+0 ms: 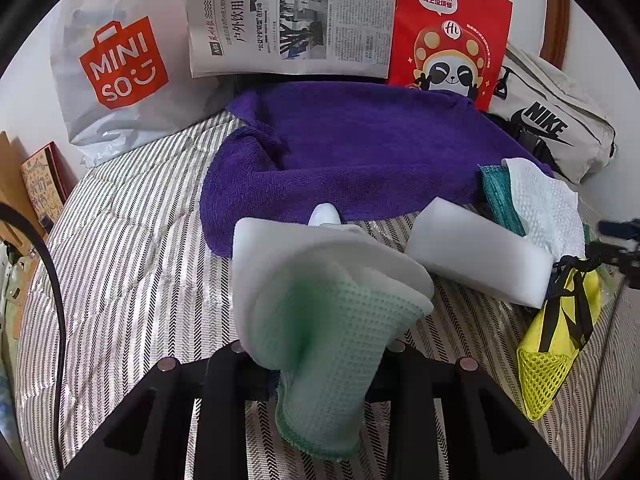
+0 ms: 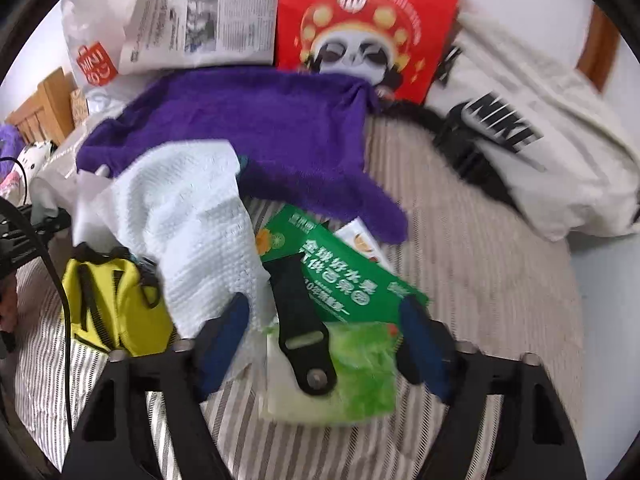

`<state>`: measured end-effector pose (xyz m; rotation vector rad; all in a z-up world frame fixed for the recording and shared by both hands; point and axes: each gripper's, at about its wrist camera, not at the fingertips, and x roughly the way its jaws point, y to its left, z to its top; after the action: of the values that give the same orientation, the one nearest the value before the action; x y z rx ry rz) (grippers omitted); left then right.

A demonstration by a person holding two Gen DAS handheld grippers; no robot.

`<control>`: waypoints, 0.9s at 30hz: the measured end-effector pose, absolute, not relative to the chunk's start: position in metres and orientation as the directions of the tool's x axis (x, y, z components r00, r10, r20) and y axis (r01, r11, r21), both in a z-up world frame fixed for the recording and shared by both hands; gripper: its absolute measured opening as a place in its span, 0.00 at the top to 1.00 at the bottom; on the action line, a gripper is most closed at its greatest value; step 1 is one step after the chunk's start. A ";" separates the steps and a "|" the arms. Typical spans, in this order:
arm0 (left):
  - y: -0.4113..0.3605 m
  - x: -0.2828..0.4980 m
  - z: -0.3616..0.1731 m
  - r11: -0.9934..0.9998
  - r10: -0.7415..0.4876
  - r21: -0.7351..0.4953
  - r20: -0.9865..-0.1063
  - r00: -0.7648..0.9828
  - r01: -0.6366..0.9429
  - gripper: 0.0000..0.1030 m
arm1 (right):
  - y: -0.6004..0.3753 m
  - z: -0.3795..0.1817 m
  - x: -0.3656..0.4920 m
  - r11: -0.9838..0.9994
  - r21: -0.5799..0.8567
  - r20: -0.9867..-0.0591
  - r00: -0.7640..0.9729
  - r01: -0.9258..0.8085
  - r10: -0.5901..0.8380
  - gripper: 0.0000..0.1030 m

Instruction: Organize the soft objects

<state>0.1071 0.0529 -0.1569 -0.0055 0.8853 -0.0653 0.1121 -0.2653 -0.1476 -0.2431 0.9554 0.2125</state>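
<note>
My left gripper (image 1: 320, 272) is shut on a bundle of a white sponge (image 1: 260, 256) and a green-and-white waffle cloth (image 1: 332, 344), which hide its fingers. A second white sponge (image 1: 476, 256) lies on the bed to the right. Behind them spreads a purple towel (image 1: 352, 152), also visible as the purple towel (image 2: 256, 132). My right gripper (image 2: 324, 336) is open, its blue pads (image 2: 228, 332) astride a green printed bag (image 2: 340, 276) with a black strap (image 2: 300, 320). A white paper towel (image 2: 192, 224) touches its left pad. The right wrist view is blurred.
Striped bedding (image 1: 132, 240) covers the surface. At the back stand a MINISO bag (image 1: 116, 72), a newspaper (image 1: 292, 20), a red panda bag (image 1: 452, 36) and a Nike bag (image 1: 548, 124). A yellow mesh pouch (image 2: 112, 304) lies left of my right gripper. A black cable (image 1: 52, 264) hangs left.
</note>
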 end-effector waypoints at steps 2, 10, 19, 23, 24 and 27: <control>0.053 0.107 -0.157 0.998 -0.062 -0.035 -0.774 0.631 0.055 0.72 | -0.263 -0.158 0.123 0.951 -0.083 -0.857 0.509 -0.297 0.084 0.43; 0.054 0.106 -0.157 0.998 -0.063 -0.038 -0.774 0.630 0.054 0.72 | -0.248 -0.180 0.133 0.921 -0.154 -0.870 0.492 -0.357 0.045 0.68; 0.057 0.105 -0.156 0.997 -0.079 -0.058 -0.772 0.631 0.053 0.74 | -0.259 -0.171 0.134 0.935 -0.085 -0.873 0.478 -0.345 0.097 0.80; 0.059 0.103 -0.155 0.998 -0.066 -0.040 -0.780 0.622 0.056 0.80 | -0.262 -0.161 0.134 0.946 -0.054 -0.862 0.493 -0.320 0.118 0.80; 0.060 0.102 -0.153 0.998 -0.058 -0.038 -0.786 0.616 0.046 0.80 | -0.262 -0.158 0.136 0.948 -0.052 -0.858 0.501 -0.313 0.118 0.80; 0.068 0.098 -0.143 0.992 -0.121 -0.124 -0.777 0.618 0.038 0.80 | -0.263 -0.150 0.137 0.955 -0.041 -0.847 0.517 -0.295 0.124 0.80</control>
<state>0.0982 0.0683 -0.1430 -0.0982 0.9009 -0.0916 0.1374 -0.2630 -0.1497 -0.1883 0.9971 0.2535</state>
